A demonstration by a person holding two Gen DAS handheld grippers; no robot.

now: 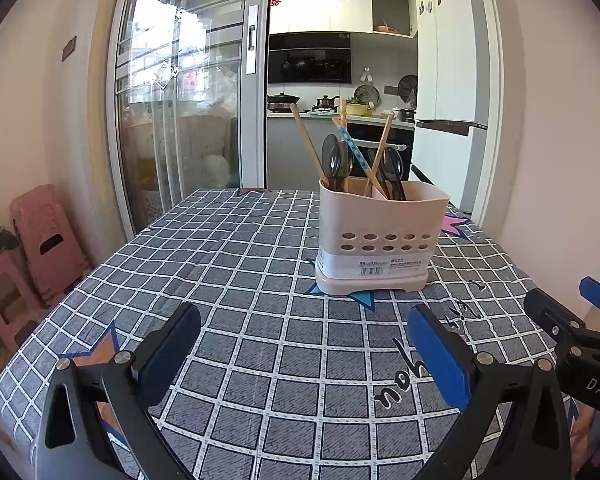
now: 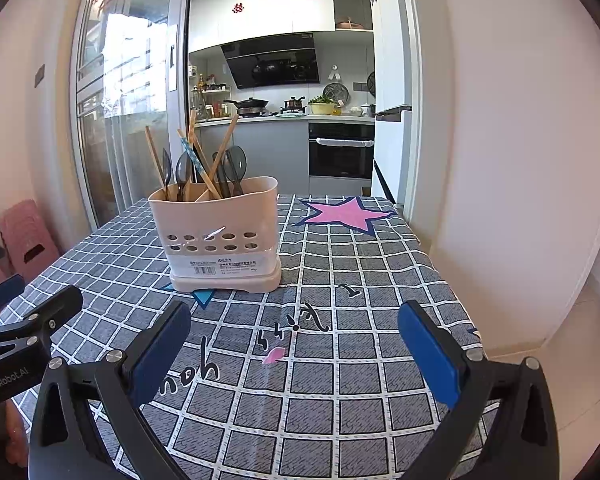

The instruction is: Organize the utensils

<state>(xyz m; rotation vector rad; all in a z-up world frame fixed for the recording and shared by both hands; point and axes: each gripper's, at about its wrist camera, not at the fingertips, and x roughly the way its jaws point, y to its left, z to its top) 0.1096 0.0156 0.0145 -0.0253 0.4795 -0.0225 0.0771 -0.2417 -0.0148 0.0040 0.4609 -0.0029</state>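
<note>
- Left wrist view: I am holding the left gripper [image 1: 304,344] low over the near part of the table [image 1: 228,240], its jaws standing spread wide and gripping nothing, only checked cloth showing between the blue pads [image 1: 440,360].
- The utensil holder [image 1: 378,236] is standing upright ahead of the jaws and a little to the right of their gap, well apart from them, nearer the table's far right corner than its near edge.
- Wooden chopsticks [image 1: 306,140] and dark spoons [image 1: 336,158] are sticking up out of the holder, leaning at different angles.
- The right gripper [image 1: 572,320] is showing at the right edge of this view, beside my left one.
- Right wrist view: I am keeping the right gripper [image 2: 296,344] over the near part of the table too, jaws likewise parted and empty.
- Here the holder [image 2: 220,232] is sitting ahead and to the left of the gap, clear of both fingers.
- A pink star [image 2: 346,212] is lying printed on the cloth near the far right corner.
</note>
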